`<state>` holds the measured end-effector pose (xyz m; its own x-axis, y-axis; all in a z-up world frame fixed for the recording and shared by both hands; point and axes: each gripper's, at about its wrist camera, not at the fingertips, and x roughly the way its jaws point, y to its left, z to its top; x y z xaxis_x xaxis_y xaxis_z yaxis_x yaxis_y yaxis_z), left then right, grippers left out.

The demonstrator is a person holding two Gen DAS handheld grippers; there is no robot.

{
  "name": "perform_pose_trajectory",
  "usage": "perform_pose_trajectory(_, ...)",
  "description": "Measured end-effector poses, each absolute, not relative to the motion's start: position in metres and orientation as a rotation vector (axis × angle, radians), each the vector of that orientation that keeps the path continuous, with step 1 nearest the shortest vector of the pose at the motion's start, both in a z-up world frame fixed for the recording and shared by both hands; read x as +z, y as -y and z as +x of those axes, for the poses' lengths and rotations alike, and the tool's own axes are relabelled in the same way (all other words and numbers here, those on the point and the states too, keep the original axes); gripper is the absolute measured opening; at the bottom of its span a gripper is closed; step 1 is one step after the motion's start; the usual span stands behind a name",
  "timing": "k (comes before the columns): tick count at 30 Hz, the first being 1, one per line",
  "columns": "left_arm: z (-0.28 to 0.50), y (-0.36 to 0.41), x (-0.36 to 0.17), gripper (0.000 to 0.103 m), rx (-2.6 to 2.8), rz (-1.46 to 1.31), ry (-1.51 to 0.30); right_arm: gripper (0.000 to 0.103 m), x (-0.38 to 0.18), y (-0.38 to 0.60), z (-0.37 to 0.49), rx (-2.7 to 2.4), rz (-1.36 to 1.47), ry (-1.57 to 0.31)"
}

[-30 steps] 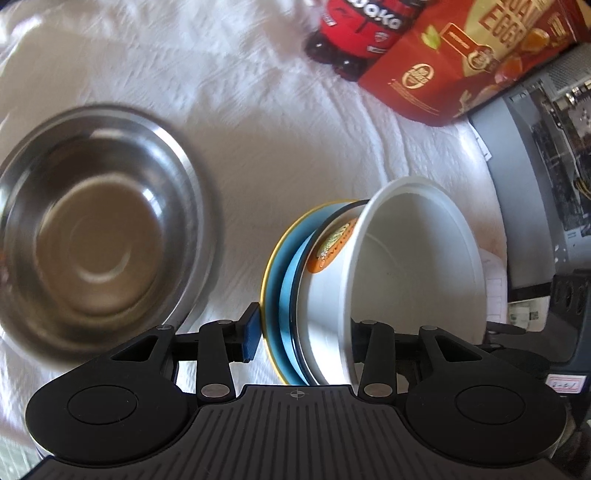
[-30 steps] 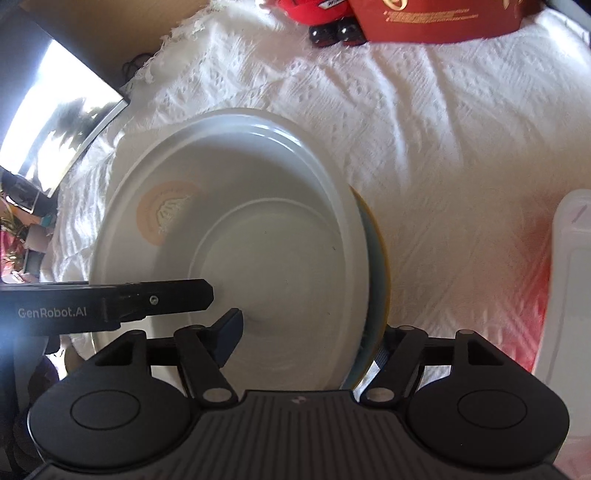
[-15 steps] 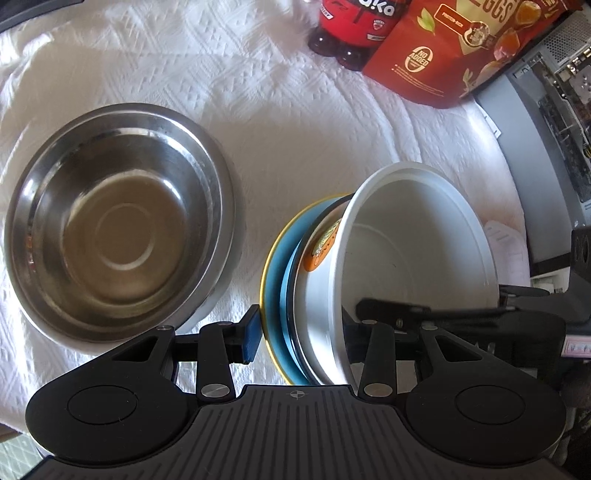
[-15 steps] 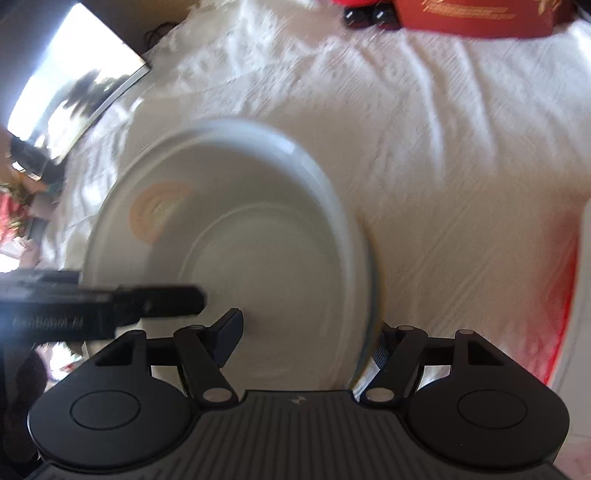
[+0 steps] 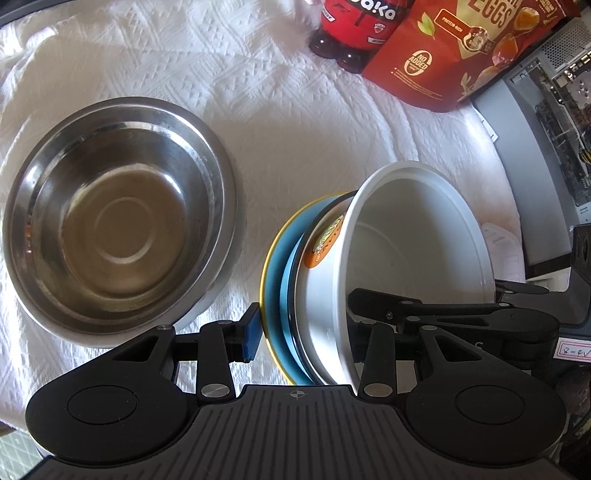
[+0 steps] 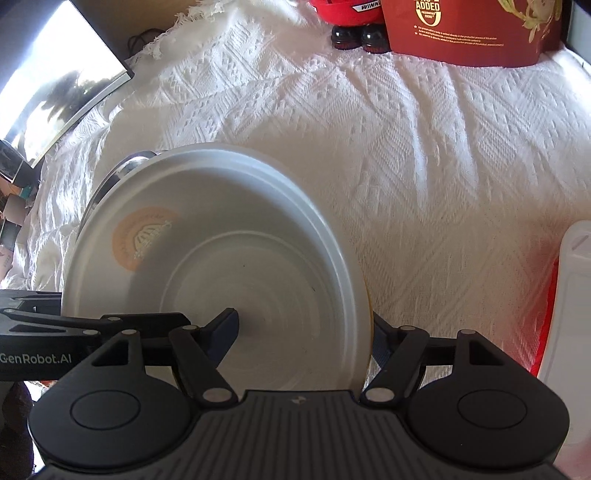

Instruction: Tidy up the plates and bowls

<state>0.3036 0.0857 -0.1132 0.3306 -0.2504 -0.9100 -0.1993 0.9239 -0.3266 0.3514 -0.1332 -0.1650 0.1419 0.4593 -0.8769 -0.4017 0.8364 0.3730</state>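
Note:
Both grippers clamp one tilted stack: a white bowl with an orange sticker, nested on a blue plate with a yellow rim. My left gripper is shut across the stack's edge, one finger outside the plate, one inside the bowl. My right gripper is shut on the same stack, white bowl filling its view. A steel bowl sits on the white cloth, left of the stack; its rim shows behind the white bowl in the right wrist view.
A red soda bottle and a red egg-snack bag stand at the back of the cloth. A grey computer case is at the right. A white plastic container lies at the right edge. A monitor is at far left.
The held stack has moved left toward the steel bowl, whose rim now shows behind the white bowl in the right wrist view. Both grips are unchanged.

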Motion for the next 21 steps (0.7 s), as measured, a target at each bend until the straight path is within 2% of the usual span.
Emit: perform_pose_trajectory(21, 0.3065, -0.0816, -0.1129, 0.044, -0.007, -0.411, -1.251, 0.072, -0.1671, 0.1362, 0.3521, 0.671, 0.079, -1.27)
